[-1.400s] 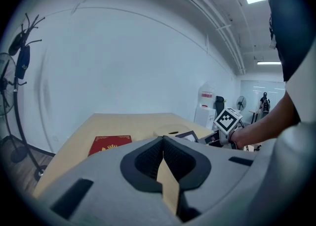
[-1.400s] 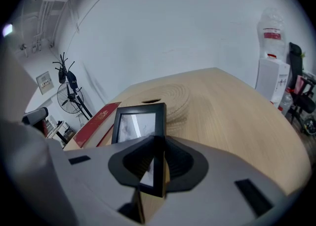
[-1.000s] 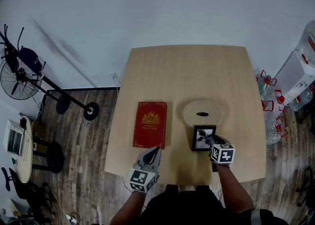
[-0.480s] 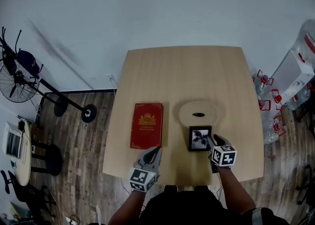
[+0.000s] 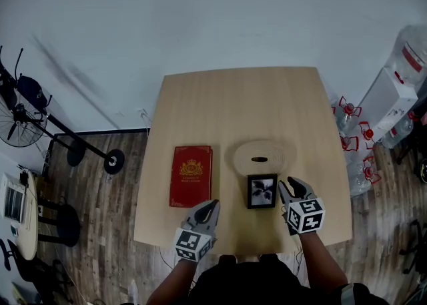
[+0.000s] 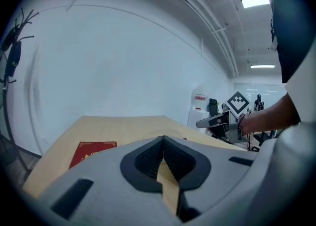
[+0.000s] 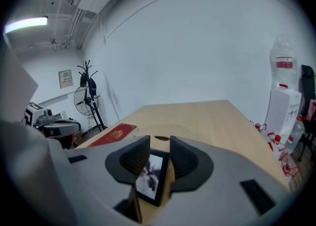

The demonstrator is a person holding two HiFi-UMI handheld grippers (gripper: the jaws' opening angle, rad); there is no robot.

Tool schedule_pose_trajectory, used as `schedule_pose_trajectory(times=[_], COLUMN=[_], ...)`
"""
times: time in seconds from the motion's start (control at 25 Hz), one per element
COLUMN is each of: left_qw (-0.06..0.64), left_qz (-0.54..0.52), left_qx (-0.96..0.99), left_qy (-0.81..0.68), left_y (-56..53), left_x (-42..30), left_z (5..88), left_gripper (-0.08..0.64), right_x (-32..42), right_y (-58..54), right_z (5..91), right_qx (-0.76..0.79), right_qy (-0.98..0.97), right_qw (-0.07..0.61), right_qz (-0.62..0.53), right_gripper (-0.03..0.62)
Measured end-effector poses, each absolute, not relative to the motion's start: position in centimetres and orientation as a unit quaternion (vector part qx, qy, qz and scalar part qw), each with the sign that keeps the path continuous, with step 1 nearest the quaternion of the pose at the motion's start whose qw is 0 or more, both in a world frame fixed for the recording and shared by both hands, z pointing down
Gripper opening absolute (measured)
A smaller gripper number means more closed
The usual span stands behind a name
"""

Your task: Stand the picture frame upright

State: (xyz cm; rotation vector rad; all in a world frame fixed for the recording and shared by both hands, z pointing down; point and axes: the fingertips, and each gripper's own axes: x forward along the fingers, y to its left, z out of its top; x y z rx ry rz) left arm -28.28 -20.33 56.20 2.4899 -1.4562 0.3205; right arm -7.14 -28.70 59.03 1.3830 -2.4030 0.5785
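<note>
A small black picture frame with a dark plant photo is on the wooden table, near the front edge. In the right gripper view the picture frame looks propped up and leaning back, seen through the gap between the jaws. My right gripper is just right of the frame, a little apart from it and open, with nothing pressed between the pads. My left gripper hovers at the table's front edge, below the red book, with its jaws shut and empty.
A red book lies flat left of the frame. A round woven mat with a dark spot in its middle lies just behind the frame. A water dispenser and bottles stand right of the table, and a fan stands on the left.
My right gripper was at the frame's right edge with narrower jaws. It has since let go, opened wide and drawn slightly away to the right. The left gripper has stayed put.
</note>
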Motion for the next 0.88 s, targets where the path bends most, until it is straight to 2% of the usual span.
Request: schedule_pose_trajectory(times=[0.12,0.28,0.36,0.88], left_qw=[0.120,0.118,0.118,0.113], left_qz=[0.102,0.094,0.090,0.084], left_qx=[0.853,0.856,0.858,0.868], left_qy=[-0.497,-0.495,-0.492,-0.476], left_y=[-20.6,-21.0,-21.2,-21.7], left_x=[-27.9,-27.2,-26.8,-25.0], left_z=[55.8,55.4,55.1,54.4], left_gripper=[0.001,0.000,0.000,0.000], right_x=[-7.1,-6.9,-6.7,-6.2], right_y=[-28.4,-27.9,-27.7,-26.6], right_z=[57.4,56.0,55.5,54.5], right_qx=[0.488,0.490,0.491,0.482], right_qy=[-0.841,-0.843,-0.844,-0.855], right_qw=[0.131,0.117,0.111,0.145], right_qz=[0.196,0.188,0.184,0.127], right_gripper=[0.108,0.031,0.016,0.009])
